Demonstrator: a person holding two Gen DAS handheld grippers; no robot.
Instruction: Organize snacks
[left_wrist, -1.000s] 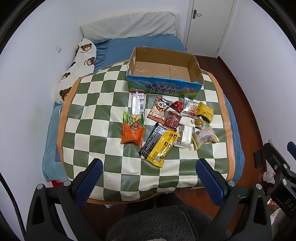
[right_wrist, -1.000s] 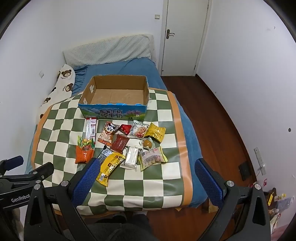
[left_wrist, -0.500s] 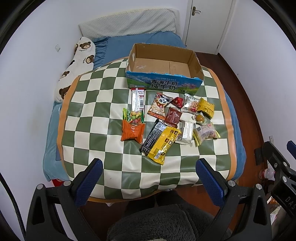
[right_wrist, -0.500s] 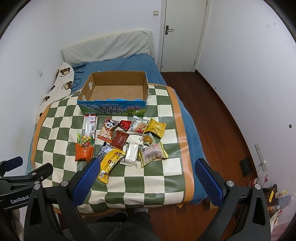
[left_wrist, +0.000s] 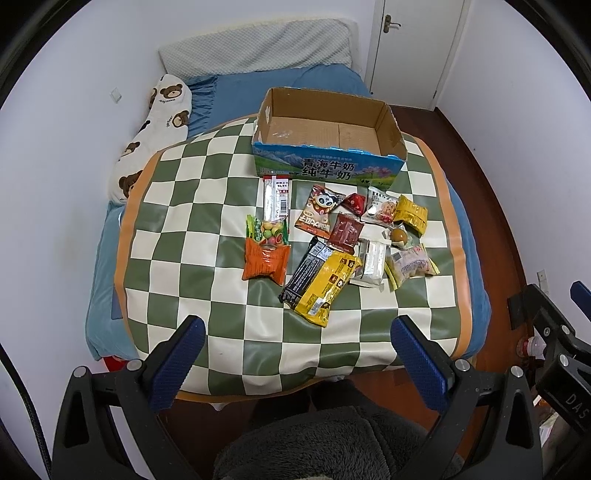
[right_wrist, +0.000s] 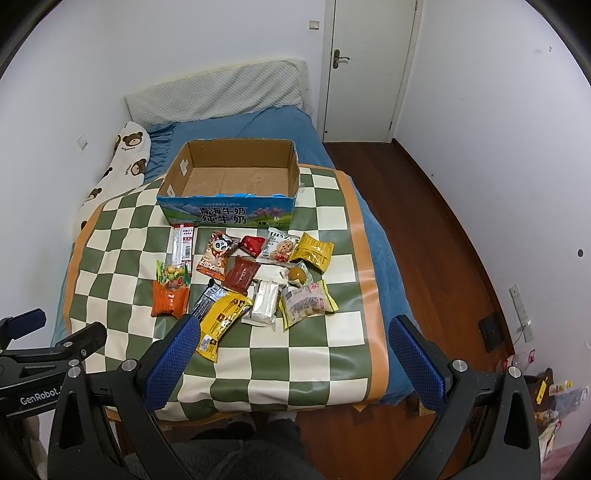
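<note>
Cardboard box (left_wrist: 388, 122) — empty, crinkly snack packets (left_wrist: 332, 236), checkered cloth (left_wrist: 192, 206), both fingers spread wide, gripping nothing

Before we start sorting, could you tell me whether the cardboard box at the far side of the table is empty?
Empty: the cardboard box shows only its bare brown floor in both views, and every snack lies outside it on the checkered tablecloth.

- The black packet (left_wrist: 306, 272) lies partly under the yellow packet (left_wrist: 327, 286); its label cannot be read.
- Right view: the left pad of the right tongs (right_wrist: 293, 360) covers the black packet's lower end.
- The white wrapper (right_wrist: 271, 274) beneath the brown sachet (right_wrist: 241, 274) is mostly hidden.
- Small print on the cardboard box (left_wrist: 328, 170) is unreadable.
- Clutter at the right view's lower right edge is cut off.
</note>
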